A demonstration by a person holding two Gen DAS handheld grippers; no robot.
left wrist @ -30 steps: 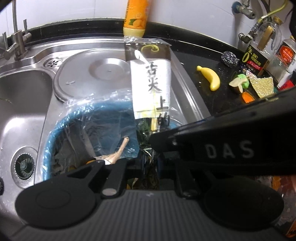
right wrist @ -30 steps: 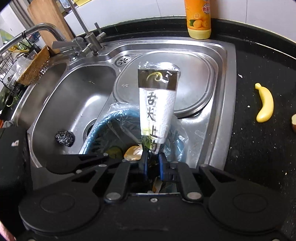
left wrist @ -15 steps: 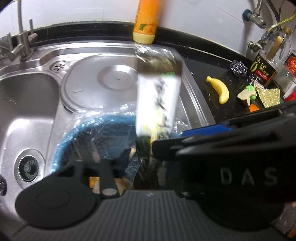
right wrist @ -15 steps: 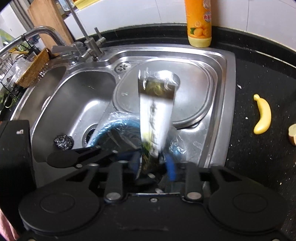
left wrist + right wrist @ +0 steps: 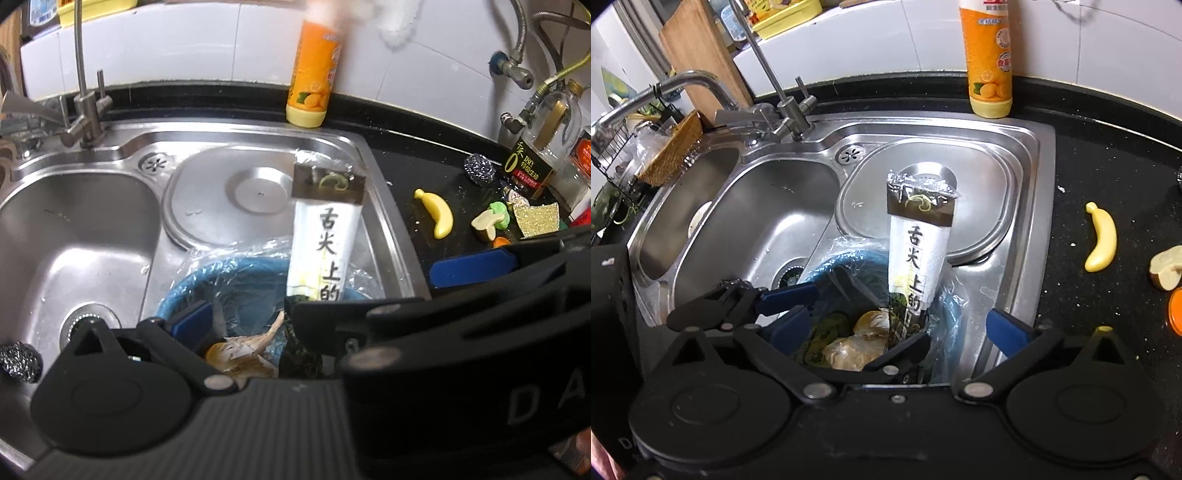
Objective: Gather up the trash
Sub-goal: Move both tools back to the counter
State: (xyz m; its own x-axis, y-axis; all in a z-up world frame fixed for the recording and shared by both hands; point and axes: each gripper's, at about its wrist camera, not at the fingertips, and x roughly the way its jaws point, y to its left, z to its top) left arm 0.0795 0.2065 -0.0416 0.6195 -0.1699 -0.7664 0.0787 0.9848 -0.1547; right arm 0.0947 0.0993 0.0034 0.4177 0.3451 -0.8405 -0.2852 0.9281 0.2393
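Black countertop (image 5: 1108, 155) surrounds one steel double sink (image 5: 1015, 258). At lower centre, one blue bin (image 5: 945, 314) lined with clear plastic holds scraps and one tall printed wrapper (image 5: 919, 251) standing upright, untouched. Both the left gripper (image 5: 332, 291) and right gripper (image 5: 897, 325) are opening, nothing pressed between either's pads. One toy banana (image 5: 1102, 236) lies right; one orange bottle (image 5: 990, 62) stands at top.

a home kitchen: a stainless steel double sink (image 5: 1027, 136) with a tap (image 5: 683, 83) set in a black countertop (image 5: 1108, 155), white wall tiles (image 5: 424, 70) behind, an orange dish soap bottle (image 5: 990, 59) at the sink's back edge, a wooden cutting board (image 5: 698, 55) leaning at the far left.
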